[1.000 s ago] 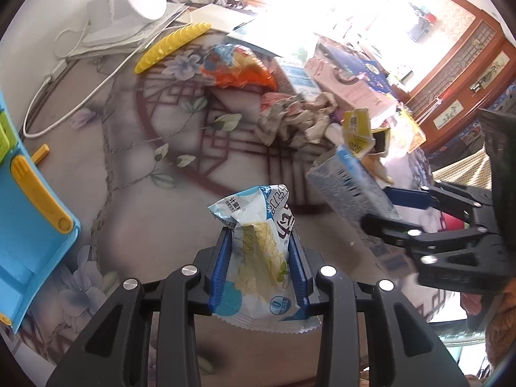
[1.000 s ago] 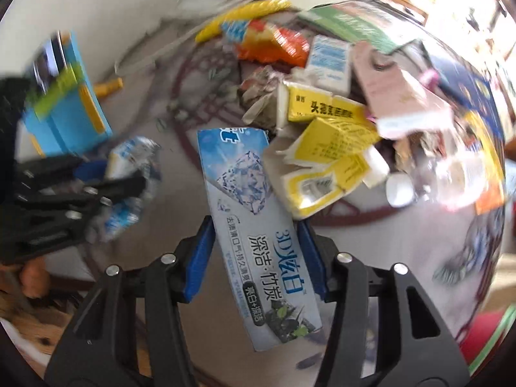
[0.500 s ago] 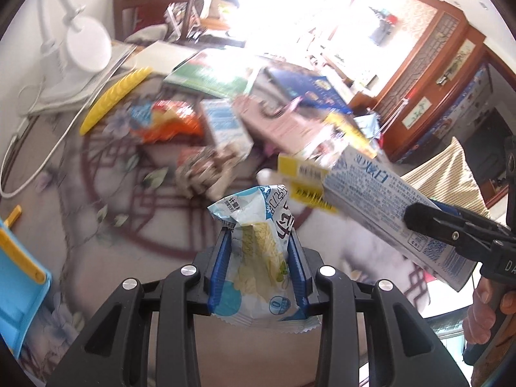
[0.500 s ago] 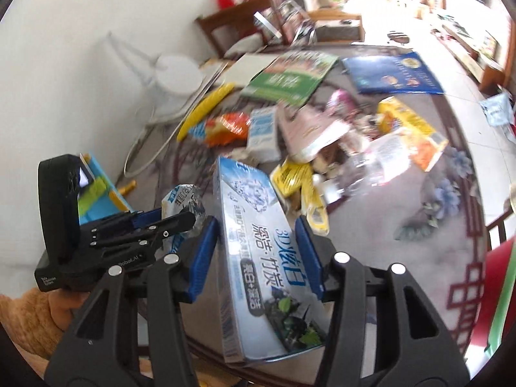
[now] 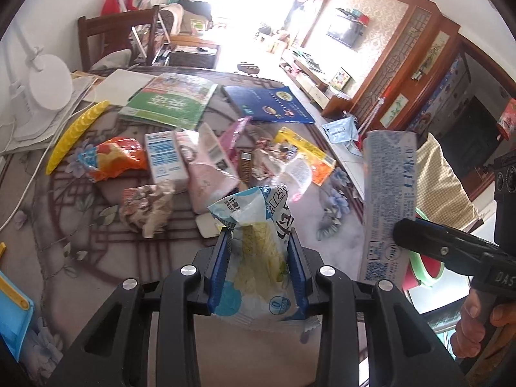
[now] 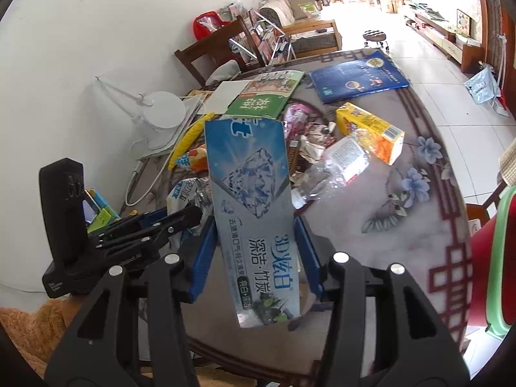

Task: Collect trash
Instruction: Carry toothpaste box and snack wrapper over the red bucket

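My left gripper [image 5: 259,242] is shut on a crumpled white and blue snack wrapper [image 5: 258,225], held up over the round table [image 5: 80,258]. In the right wrist view the same wrapper [image 6: 185,193] shows at the left, in the left gripper [image 6: 190,216]. My right gripper [image 6: 254,225] is shut on a long blue toothpaste box [image 6: 251,206], also lifted above the table. That box [image 5: 388,200] stands upright at the right of the left wrist view. More trash lies on the table: an orange snack bag [image 5: 113,158], a yellow carton [image 6: 371,132] and a crushed clear bottle [image 6: 332,167].
A green book [image 5: 167,101], a blue book [image 5: 267,104], a white lamp [image 5: 48,87] with its cord and a yellow strip [image 5: 75,132] lie at the far side. A blue toy [image 5: 13,309] sits at the left edge. A red and green bin [image 6: 496,264] stands right of the table.
Both grippers rose and pulled back from the table with their loads, so more of the room shows. The toothpaste box turned upright. The pile of trash now lies farther away.
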Action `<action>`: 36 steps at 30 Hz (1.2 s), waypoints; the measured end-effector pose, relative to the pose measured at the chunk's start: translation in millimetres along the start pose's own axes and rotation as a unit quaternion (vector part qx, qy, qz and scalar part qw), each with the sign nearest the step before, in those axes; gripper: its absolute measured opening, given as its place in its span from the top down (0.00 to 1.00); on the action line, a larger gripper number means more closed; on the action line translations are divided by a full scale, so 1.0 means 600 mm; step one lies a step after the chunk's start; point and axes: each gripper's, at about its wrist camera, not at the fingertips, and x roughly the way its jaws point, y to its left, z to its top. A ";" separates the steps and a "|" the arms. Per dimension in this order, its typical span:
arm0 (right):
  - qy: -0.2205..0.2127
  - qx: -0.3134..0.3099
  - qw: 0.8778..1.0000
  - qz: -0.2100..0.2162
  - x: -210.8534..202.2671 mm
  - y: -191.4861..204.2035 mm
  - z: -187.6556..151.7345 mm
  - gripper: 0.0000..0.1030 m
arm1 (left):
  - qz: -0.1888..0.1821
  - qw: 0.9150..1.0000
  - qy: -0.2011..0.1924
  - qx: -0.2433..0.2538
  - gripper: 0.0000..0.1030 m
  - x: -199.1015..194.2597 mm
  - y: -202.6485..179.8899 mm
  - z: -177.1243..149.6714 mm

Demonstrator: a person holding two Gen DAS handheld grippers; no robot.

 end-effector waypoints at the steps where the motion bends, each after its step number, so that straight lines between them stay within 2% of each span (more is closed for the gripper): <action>1: -0.001 0.000 1.000 -0.007 -0.003 -0.006 -0.001 0.54 | -0.001 1.000 0.000 0.002 0.69 0.000 -0.009 -0.001; 5: -0.006 0.003 1.000 -0.028 -0.014 -0.031 -0.007 0.54 | -0.005 1.000 0.005 0.014 0.69 0.008 -0.042 -0.004; 29: -0.017 0.045 0.998 -0.033 -0.074 -0.198 -0.026 0.54 | -0.007 0.998 0.036 0.056 0.69 0.073 -0.202 -0.016; 36: -0.031 0.059 0.996 -0.058 -0.110 -0.259 -0.031 0.54 | -0.026 0.996 0.037 0.076 0.69 0.099 -0.266 -0.004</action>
